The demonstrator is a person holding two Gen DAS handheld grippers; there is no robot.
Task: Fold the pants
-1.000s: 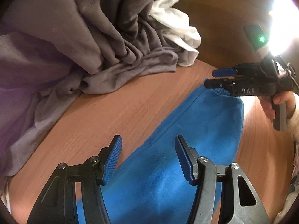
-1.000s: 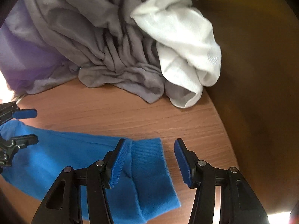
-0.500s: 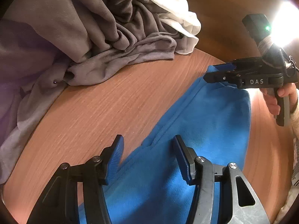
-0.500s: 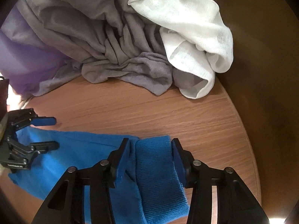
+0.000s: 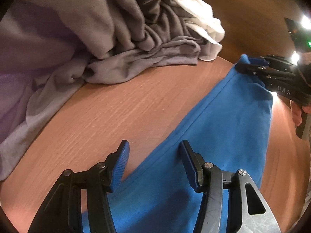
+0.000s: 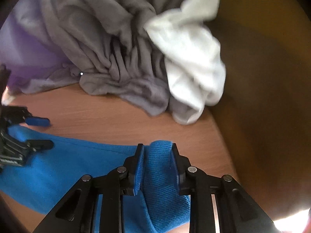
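Note:
Blue pants [image 5: 223, 128] lie flat across a round wooden table [image 5: 116, 112]. My left gripper [image 5: 154, 151] hovers open over the pants' long seam edge, one pad above the wood and one above the fabric, touching nothing. It shows again as the left gripper [image 6: 41, 133] at the far left of the right wrist view. My right gripper [image 6: 157, 149] has its jaws closing on the ribbed blue cuff [image 6: 161, 167], which bulges up between the pads. From the left wrist view the right gripper [image 5: 243, 64] sits at the pants' far corner, which is slightly raised.
A heap of grey garments [image 5: 136, 38] with a white cloth [image 5: 202, 17] and purple fabric [image 5: 23, 62] fills the back of the table. The table's curved edge [image 6: 219, 128] runs close to the right gripper. A hand [image 5: 298, 116] grips the right tool's handle.
The right gripper's jaws went from wide apart around the cuff to pinching it, and the cuff has bunched and risen. The left gripper stayed open and sank a little towards the seam.

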